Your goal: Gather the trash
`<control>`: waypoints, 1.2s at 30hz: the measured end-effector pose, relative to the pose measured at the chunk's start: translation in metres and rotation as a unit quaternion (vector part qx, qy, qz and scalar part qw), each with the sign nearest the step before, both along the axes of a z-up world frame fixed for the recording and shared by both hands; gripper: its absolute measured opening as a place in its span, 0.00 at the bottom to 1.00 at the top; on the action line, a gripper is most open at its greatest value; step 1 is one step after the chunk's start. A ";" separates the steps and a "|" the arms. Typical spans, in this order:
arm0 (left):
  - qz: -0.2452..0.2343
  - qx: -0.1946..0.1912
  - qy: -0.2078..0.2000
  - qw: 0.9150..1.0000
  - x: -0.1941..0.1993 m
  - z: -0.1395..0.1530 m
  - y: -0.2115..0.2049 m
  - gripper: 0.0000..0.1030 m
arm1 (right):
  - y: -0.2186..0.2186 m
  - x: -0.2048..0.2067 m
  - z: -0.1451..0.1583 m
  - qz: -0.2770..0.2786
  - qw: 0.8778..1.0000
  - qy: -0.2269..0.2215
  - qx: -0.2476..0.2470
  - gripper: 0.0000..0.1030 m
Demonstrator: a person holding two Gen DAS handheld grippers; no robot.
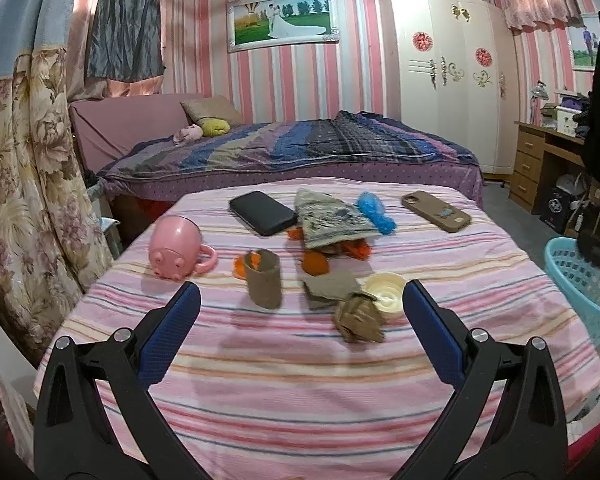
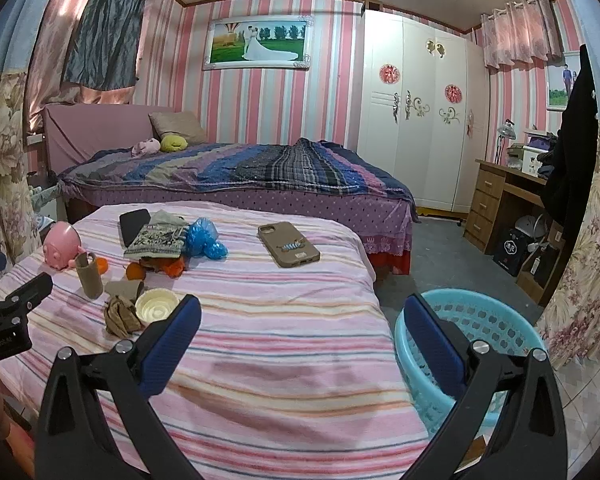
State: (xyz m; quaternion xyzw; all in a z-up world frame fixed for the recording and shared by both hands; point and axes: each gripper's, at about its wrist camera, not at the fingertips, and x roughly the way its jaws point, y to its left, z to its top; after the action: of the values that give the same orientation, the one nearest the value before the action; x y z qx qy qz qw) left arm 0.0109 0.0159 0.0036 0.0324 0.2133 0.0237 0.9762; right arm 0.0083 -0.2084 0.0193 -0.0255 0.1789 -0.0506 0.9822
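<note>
Holding my left gripper point(image 1: 300, 304) spread wide and empty above the pink striped sheet point(image 1: 300, 392), I see the trash clustered just ahead. A crumpled brown paper wad point(image 1: 358, 318) lies nearest, touching a cream plastic lid point(image 1: 385, 289) on its right. A flat cardboard scrap point(image 1: 329, 285) sits just behind the wad, and a cardboard tube point(image 1: 263, 277) stands upright to the left, with orange peel point(image 1: 316, 262) scattered around and under a printed paper wrapper point(image 1: 334, 218). A crumpled blue plastic bag point(image 1: 374, 206) rests against that wrapper's right edge.

A pink pig mug point(image 1: 176, 252) lies tipped on its side at the left, a black wallet point(image 1: 263, 212) sits behind, and a phone in a brown case point(image 1: 436, 211) lies well apart on the right.

My right gripper point(image 2: 302, 312) is likewise released, holding nothing, one finger over the sheet and the other over the turquoise laundry basket point(image 2: 496, 320) standing on the floor beside the table.
</note>
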 end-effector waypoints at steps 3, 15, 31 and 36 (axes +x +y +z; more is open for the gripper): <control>0.008 -0.005 -0.004 1.000 0.008 0.010 0.010 0.95 | 0.001 0.005 0.009 -0.002 1.000 -0.010 0.002 0.96; 0.016 0.011 -0.047 0.999 0.051 0.042 0.023 0.95 | 0.021 0.050 0.045 0.036 0.998 -0.053 0.014 0.96; 0.043 0.001 0.070 0.997 0.107 -0.041 0.059 0.95 | 0.040 0.122 -0.034 0.075 0.991 0.099 0.050 0.96; 0.046 0.003 0.087 0.995 0.126 -0.054 0.060 0.95 | 0.043 0.128 -0.044 0.068 0.990 0.114 0.056 0.96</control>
State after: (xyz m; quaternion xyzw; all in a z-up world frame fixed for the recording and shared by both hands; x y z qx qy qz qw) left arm 0.1368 0.0754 -0.0507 0.0275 0.2983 0.0668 0.9517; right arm 0.1367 -0.1653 -0.0251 0.0115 0.2905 0.0294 0.9564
